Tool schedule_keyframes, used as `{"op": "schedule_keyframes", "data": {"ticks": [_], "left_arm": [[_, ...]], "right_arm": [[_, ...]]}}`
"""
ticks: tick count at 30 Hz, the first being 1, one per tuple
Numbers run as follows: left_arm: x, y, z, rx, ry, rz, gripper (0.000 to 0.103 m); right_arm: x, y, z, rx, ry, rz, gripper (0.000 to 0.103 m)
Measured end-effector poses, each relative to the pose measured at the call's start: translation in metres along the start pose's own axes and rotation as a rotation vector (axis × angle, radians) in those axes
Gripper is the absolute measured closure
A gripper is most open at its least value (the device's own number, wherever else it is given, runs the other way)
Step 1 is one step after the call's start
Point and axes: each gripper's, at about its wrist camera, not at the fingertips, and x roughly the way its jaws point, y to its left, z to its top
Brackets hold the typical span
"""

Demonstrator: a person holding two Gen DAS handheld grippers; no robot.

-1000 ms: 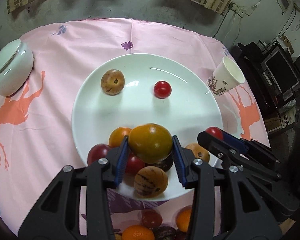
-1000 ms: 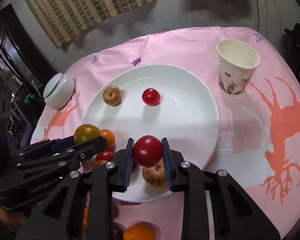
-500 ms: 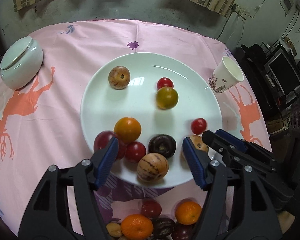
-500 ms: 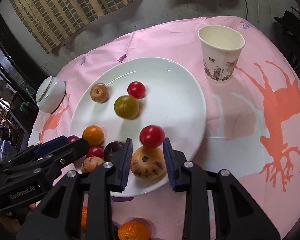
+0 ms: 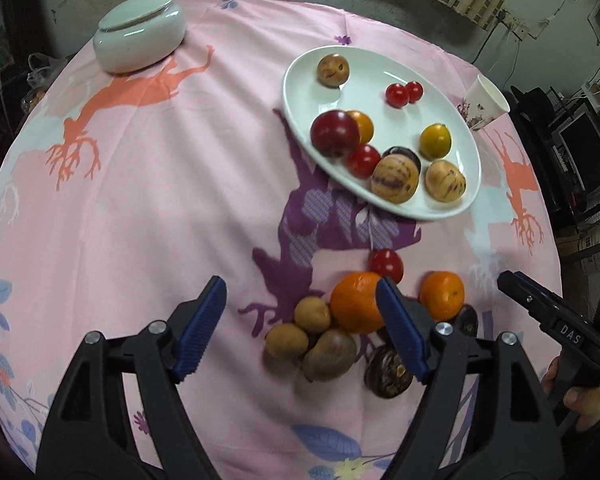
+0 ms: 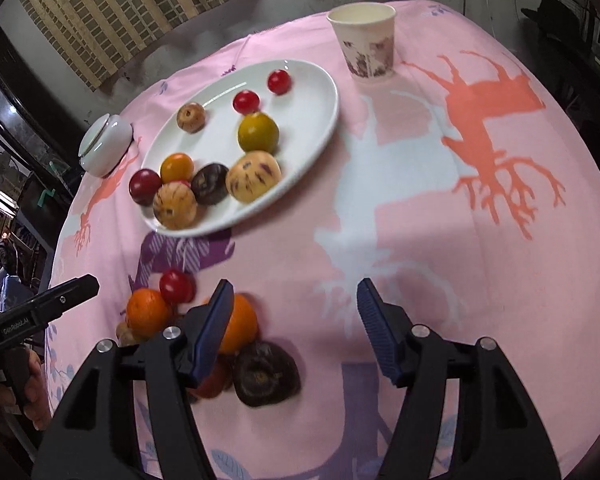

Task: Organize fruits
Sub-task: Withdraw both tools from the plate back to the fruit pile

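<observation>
Plate (image 5: 296,92) sits at 1 o'clock in the left wrist view, 11 o'clock in the right wrist view, on the pink-clothed worktop (image 5: 160,200). It carries the sorted fruit: two cherry tomatoes (image 5: 404,93) side by side toward its far side, a yellow-green tomato (image 6: 258,133) mid-plate, striped melons (image 6: 254,177) and a dark plum (image 5: 335,133) crowded at the near rim.

Loose pile (image 5: 340,320) lies on the cloth near the person, well apart from the plate: two oranges (image 5: 358,307), a red tomato (image 5: 386,266), small brown fruits, dark passion fruits (image 6: 266,372). Judged as the stock yet to be moved.

Left hand-held gripper (image 5: 300,328): released, nothing between the pads, jaws have just been opening. Its right pad overlaps the nearer orange in view; contact cannot be told. The pile sits at 1 o'clock of its gap.

Right hand-held gripper (image 6: 294,328): released and empty, jaws likewise just been opening. Bare cloth between the fingers; the pile lies at 9 o'clock, partly behind its left finger.

Both point steeply down over the near cloth, jaws spread, likely to take the next fruit each. Round fruit rolls; the cluster is tight, so a closing jaw could nudge neighbours.

Paper cup (image 6: 364,40) and lidded pot (image 5: 140,36) stand clear of the plate.
</observation>
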Motion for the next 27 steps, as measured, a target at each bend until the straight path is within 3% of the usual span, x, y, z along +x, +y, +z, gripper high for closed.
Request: {"op": "schedule_keyframes", "data": {"ticks": [13,27], "left_arm": [[-0.004,-0.005,-0.061,0.048,0.08,0.012,0.024],[0.01,0.013,-0.063,0.047,0.105,0.029,0.024]], "right_arm": [[-0.017,0.016,-0.058,-0.059,0.059,0.003,0.039],[-0.011,0.018,-0.071,-0.065,0.092,0.016,0.039]]}}
